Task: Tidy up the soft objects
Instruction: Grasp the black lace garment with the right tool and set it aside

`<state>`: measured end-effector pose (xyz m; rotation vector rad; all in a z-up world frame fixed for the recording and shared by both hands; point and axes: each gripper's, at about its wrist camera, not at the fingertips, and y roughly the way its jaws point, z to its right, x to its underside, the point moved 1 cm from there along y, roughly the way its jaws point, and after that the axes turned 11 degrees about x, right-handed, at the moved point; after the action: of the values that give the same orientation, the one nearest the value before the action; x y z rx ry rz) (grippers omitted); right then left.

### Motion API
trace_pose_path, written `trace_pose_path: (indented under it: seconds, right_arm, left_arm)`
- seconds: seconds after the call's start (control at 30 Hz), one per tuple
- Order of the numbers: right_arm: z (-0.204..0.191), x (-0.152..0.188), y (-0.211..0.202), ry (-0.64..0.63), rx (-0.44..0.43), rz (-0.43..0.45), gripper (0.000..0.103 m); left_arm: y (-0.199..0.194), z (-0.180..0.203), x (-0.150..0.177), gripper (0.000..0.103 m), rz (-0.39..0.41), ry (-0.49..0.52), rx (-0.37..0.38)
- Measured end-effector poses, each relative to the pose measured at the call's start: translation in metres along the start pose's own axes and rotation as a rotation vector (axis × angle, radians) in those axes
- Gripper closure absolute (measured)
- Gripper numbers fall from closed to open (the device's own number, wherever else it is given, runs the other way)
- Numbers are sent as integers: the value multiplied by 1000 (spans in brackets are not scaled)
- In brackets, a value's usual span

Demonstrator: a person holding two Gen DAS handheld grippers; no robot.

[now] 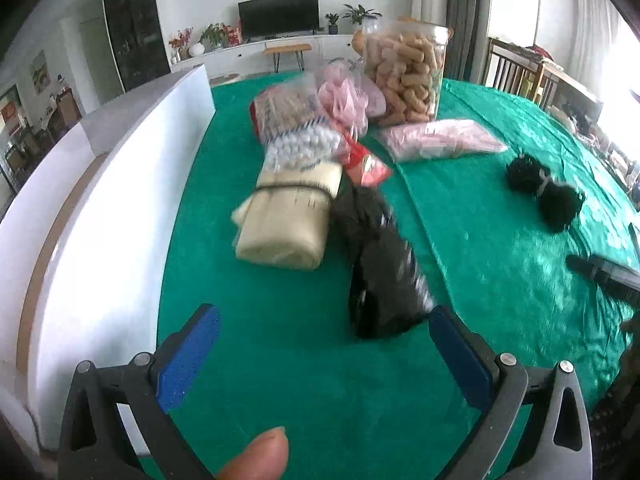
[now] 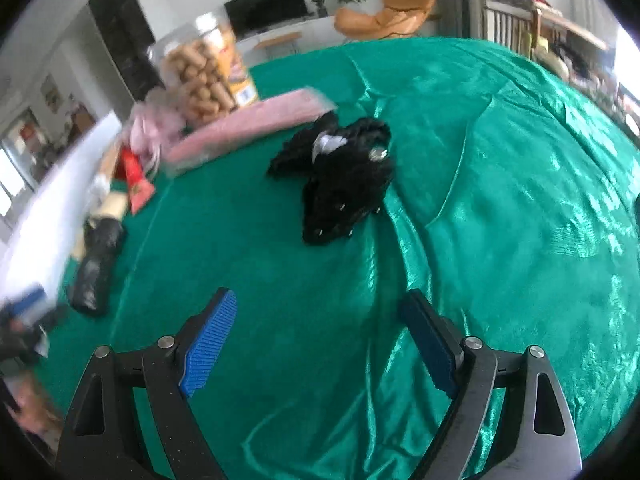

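On the green cloth lies a row of soft packs: a cream folded bundle (image 1: 284, 224), a black bagged bundle (image 1: 380, 276), a white beaded pack (image 1: 304, 148), pink mesh (image 1: 344, 92) and a flat pink pack (image 1: 440, 140). My left gripper (image 1: 324, 320) hangs open just short of the black bagged bundle, holding nothing. A fluffy black item (image 2: 340, 176) with a white tag lies apart on the shiny cloth. My right gripper (image 2: 320, 304) stands open, empty, some way in front of it. That fluffy black item (image 1: 544, 188) also shows right in the left view.
A clear jar of tan rolls (image 1: 408, 72) stands behind the packs. A white board (image 1: 100, 208) walls the table's left side. A red packet (image 1: 366, 164) lies among the packs. The right gripper's dark finger (image 1: 600, 272) shows at the right edge. A thumb (image 1: 260, 456) rests at the bottom.
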<state>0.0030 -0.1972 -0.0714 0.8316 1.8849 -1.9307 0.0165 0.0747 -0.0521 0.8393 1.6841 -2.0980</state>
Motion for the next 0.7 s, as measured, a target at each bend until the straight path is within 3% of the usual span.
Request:
trace_pose_path:
  seconds: [0.1, 0.3, 0.43, 0.5, 0.7]
  right_arm:
    - [0, 1, 3, -15, 18, 9, 15]
    - [-3, 4, 4, -50, 48, 29, 15]
    - [-14, 8, 7, -123, 117, 40, 15]
    - [-15, 8, 8, -129, 125, 45, 15]
    - [-13, 7, 9, -126, 123, 52, 14]
  left_arm:
    - [8, -3, -23, 0, -29, -6, -6]
    - [36, -42, -71, 0, -80, -161, -30]
    - [73, -51, -81, 0, -218, -155, 18]
    - [79, -54, -85, 0, -227, -168, 98]
    - [90, -69, -98, 0, -261, -246, 116]
